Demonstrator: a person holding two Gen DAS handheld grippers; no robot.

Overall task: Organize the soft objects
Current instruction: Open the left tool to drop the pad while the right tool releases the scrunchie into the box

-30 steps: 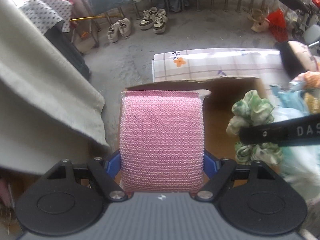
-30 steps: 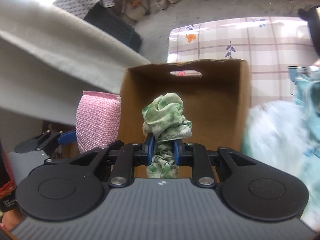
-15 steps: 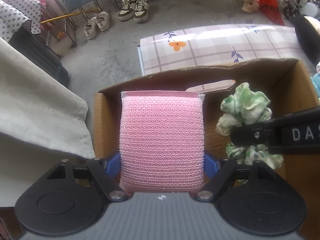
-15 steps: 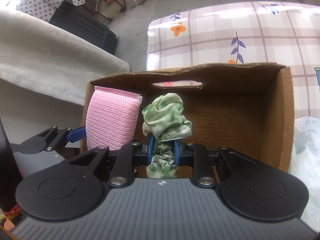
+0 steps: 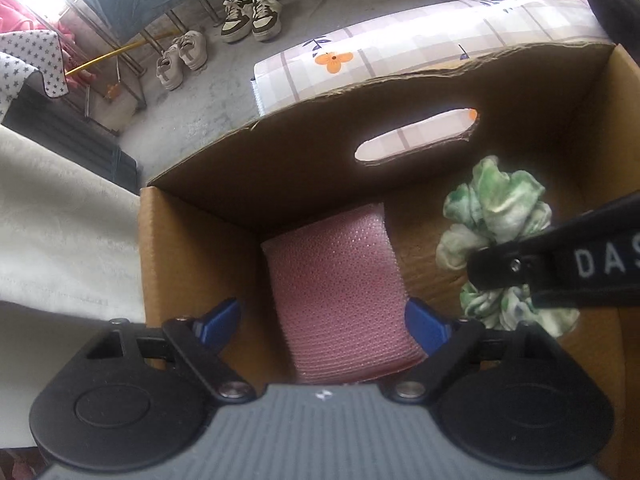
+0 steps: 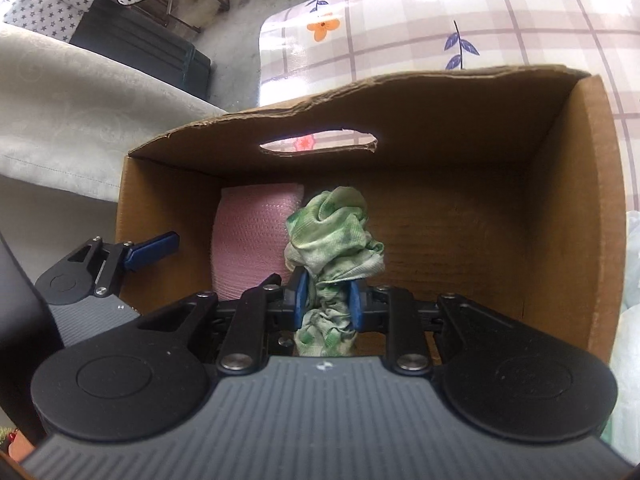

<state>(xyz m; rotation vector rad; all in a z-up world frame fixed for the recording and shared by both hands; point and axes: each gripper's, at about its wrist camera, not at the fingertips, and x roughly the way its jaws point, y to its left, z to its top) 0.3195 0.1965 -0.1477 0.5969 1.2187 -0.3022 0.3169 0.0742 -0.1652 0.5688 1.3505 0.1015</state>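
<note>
At the left wall of the cardboard box [image 5: 168, 248], the pink sponge [image 5: 340, 292] is seen lying on the floor, released so that it stays there. The left gripper [image 5: 324, 320] is held low over it, its jaws spread wide. To its right, the green scrunchie [image 6: 332, 240] is pinched by the right gripper [image 6: 326, 300], dipped inside the box, apparently to be set beside the sponge.
</note>
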